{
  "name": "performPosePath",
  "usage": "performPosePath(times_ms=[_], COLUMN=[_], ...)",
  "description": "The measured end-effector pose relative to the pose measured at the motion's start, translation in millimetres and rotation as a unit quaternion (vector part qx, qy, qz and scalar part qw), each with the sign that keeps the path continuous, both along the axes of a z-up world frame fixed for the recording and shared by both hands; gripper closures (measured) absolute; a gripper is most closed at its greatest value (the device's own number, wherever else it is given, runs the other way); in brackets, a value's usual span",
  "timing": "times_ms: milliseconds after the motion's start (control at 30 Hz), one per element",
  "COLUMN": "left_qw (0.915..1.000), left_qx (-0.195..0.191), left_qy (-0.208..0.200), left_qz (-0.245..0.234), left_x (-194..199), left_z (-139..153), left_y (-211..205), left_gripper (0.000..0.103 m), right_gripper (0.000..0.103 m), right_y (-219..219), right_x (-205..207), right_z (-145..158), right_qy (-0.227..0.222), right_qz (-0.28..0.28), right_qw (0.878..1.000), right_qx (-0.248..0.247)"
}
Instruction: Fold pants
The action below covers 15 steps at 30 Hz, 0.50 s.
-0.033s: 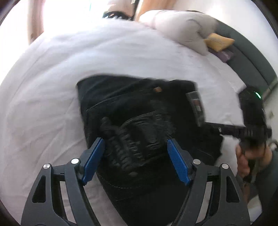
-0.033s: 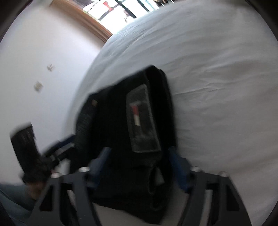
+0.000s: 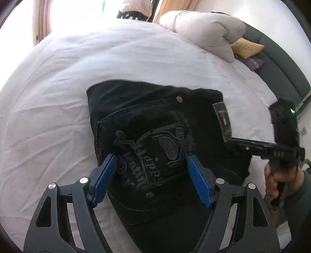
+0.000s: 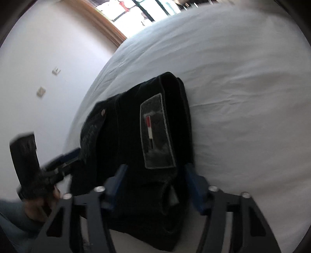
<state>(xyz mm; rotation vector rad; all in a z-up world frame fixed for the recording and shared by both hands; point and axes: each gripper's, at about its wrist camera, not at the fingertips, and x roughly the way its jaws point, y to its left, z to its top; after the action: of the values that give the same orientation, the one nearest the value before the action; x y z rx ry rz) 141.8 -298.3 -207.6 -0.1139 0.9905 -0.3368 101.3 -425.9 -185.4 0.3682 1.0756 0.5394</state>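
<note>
The folded black pants [image 3: 155,140] lie on the white bed sheet [image 3: 58,97], and everything here is placed from them. In the left wrist view, bare sheet spreads left of the pants; the left gripper [image 3: 152,173] hangs over their near half with its blue pads spread wide, one over each side of the embroidered back pocket [image 3: 153,153], neither pressing the cloth. Beyond the pants on the far right are a bunched cream duvet [image 3: 204,31], a yellow cushion [image 3: 246,47] and a grey headboard [image 3: 281,64]. At the right edge of the pants a hand [image 3: 279,181] holds the right gripper, seen only from the side here.

The right wrist view alone shows the wall [image 4: 38,68] left of the pants and the window [image 4: 140,11] beyond them, plus the pants' stacked folded layers and the grey waist patch [image 4: 157,134] head-on. The right gripper [image 4: 155,183] has its jaws opening; the pants' near end sits between them, released. Left of the pants, blurred, is the other handheld gripper.
</note>
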Motion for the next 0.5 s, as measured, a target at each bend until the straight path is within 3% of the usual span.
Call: performPosePath(times_ms=[67,167,267,500], left_qw=[0.9999,0.9998,0.9995,0.9974], left_qx=[0.017,0.012,0.015,0.042], left_qy=[-0.001,0.013,0.023,0.042], left_qz=[-0.003,0.007,0.015,0.04], left_x=[2.3,6.3,13.0,22.5], left_z=[3.2,3.6,8.8,29.6], left_y=[-5.4,-4.7,19.5,51.9], left_gripper=[0.029,0.029,0.029,0.029], right_gripper=[0.04,0.039,0.031,0.028], right_y=[-6.0,-22.3,-30.2,-14.0], right_x=[-3.2,-4.1,7.3,40.1], right_z=[4.3,17.4,22.3,-9.8], right_qy=[0.009,0.011,0.023,0.085], right_qz=[-0.024,-0.055,-0.07,-0.044], right_qw=[0.999,0.998,0.997,0.995], right_qx=[-0.032,-0.015,0.012,0.03])
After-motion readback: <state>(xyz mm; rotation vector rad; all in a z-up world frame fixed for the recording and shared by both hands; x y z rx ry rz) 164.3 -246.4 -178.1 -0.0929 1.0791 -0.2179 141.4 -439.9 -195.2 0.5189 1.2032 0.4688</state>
